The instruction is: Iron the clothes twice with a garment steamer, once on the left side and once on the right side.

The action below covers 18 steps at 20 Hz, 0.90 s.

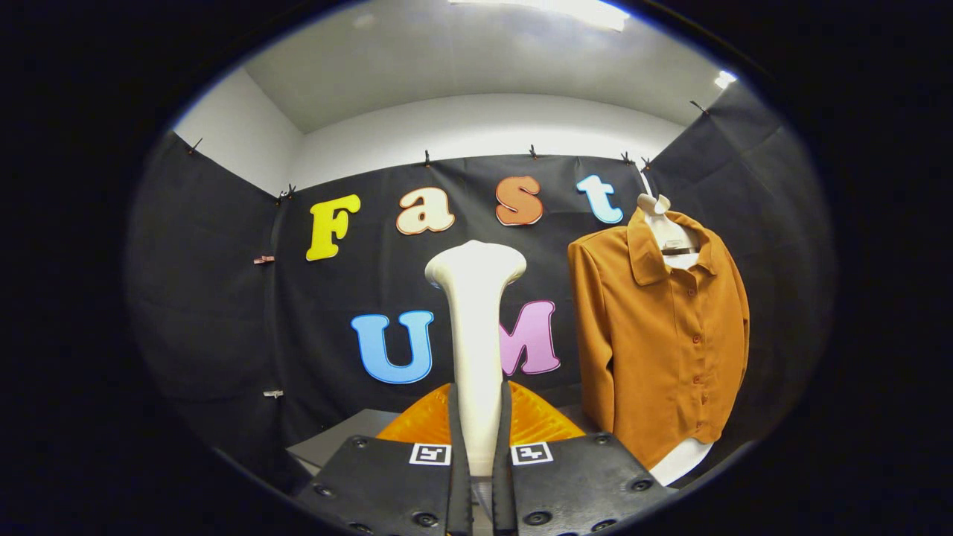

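A white garment steamer [475, 327] stands upright between my fingers, its wide head at the top. My gripper [476, 432] is shut on the steamer's handle, both fingers pressing its sides. To the right of the steamer and further off, an orange-brown button shirt [659, 335] hangs on a white mannequin torso [666, 231], its front facing me. The steamer head is well apart from the shirt, to its left.
An orange ribbed object [536, 420] sits just behind my fingers, low down. A grey table surface [335, 443] lies below to the left. Black cloth walls close in the booth behind and on both sides.
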Each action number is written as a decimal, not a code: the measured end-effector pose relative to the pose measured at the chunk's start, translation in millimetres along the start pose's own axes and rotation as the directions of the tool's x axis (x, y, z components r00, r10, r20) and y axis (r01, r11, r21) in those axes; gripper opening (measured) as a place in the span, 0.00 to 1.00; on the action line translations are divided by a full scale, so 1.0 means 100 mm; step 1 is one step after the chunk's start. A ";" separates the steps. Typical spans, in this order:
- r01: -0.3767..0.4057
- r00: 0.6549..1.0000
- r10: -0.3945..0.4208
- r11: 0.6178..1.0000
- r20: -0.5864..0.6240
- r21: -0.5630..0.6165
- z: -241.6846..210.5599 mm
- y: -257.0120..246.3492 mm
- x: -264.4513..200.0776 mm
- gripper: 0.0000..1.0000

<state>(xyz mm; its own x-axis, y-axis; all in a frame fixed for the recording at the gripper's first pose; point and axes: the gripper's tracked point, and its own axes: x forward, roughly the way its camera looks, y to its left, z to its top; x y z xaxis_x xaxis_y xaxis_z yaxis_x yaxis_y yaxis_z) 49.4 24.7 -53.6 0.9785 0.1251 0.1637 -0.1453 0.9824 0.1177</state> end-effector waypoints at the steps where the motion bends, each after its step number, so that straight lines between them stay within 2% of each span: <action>1: 0.001 1.000 -0.001 1.000 0.005 0.000 0.02 0.00 -0.02 0.14; 18: 0.015 1.000 -0.015 1.000 0.016 -0.010 0.05 0.02 -0.08 0.14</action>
<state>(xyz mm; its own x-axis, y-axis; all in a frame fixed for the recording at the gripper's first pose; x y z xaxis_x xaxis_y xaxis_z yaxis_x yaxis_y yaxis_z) 41.0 25.0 -49.4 0.9781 0.1078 0.1780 -0.1287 0.9855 0.1104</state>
